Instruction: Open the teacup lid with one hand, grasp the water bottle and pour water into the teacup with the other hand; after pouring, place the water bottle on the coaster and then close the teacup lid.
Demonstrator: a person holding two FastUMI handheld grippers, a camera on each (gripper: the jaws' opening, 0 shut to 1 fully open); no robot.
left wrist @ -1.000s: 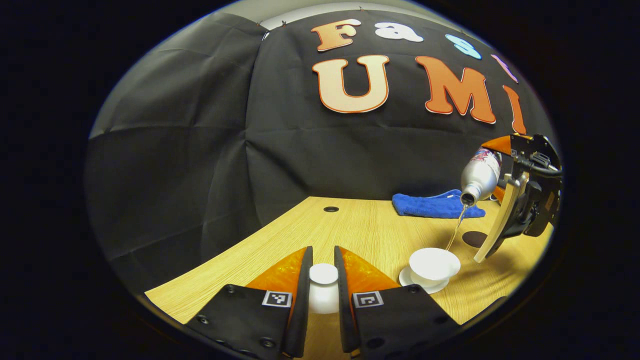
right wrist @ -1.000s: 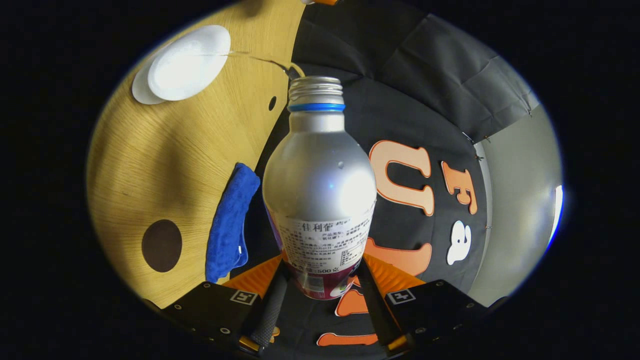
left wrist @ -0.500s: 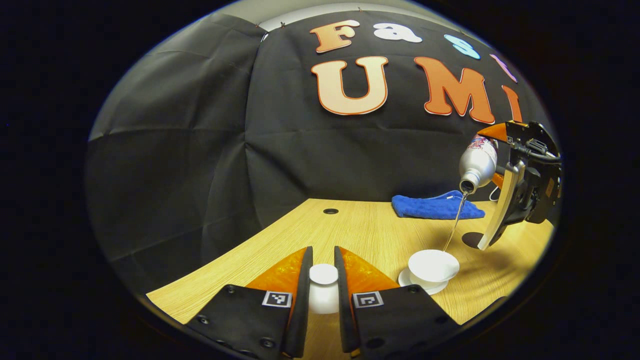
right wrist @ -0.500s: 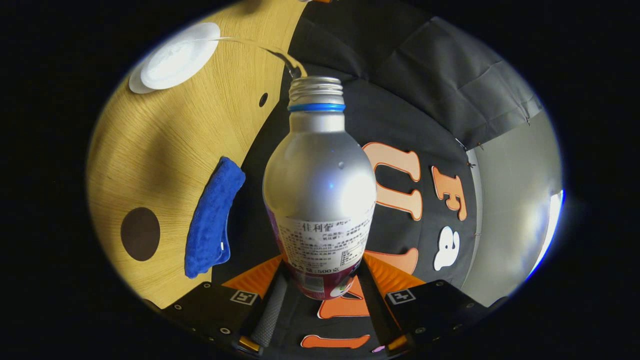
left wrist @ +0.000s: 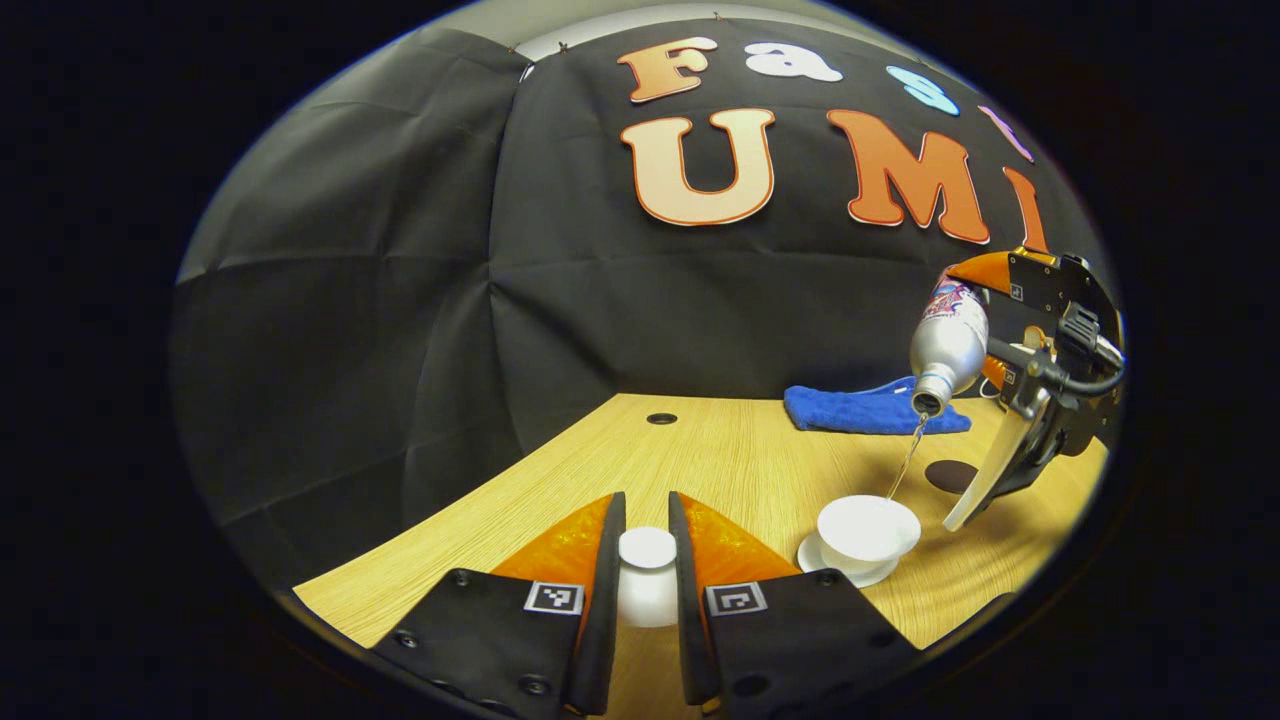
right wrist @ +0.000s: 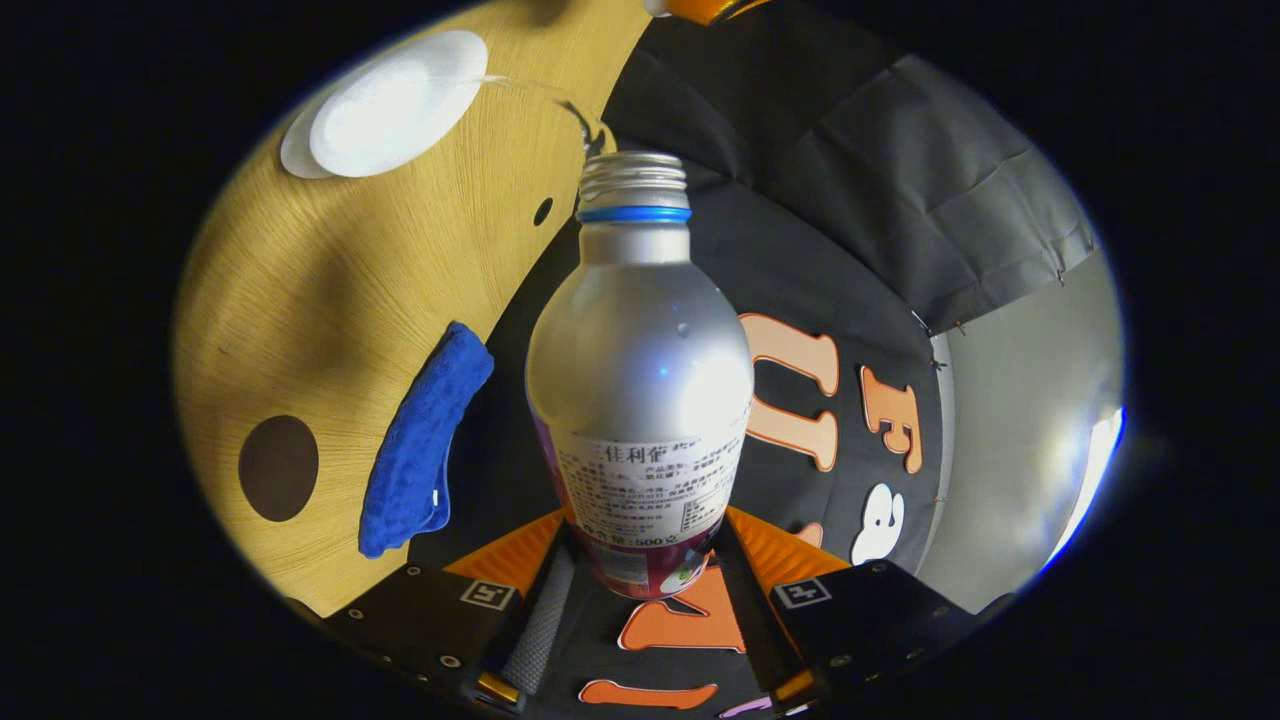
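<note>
While the right gripper (right wrist: 640, 590) clamps the base of the water bottle (right wrist: 640, 370) between both fingers and tips its neck downward, a thin stream falls from the mouth into the open teacup (left wrist: 867, 527), which sits on its saucer (left wrist: 812, 556) on the wooden table (left wrist: 720, 460) at the right of the left gripper view. Nearer in that view, the left gripper (left wrist: 646, 590) holds the teacup lid (left wrist: 647, 578) pinched between its narrowed fingers, well left of the cup. To pour well, I would keep the tilt shallow so the stream stays thin and lands inside the rim, and level the bottle before the cup brims. Beyond the cup lie the dark round coaster (left wrist: 948, 475) and, farther off, a blue cloth (left wrist: 870, 412).
</note>
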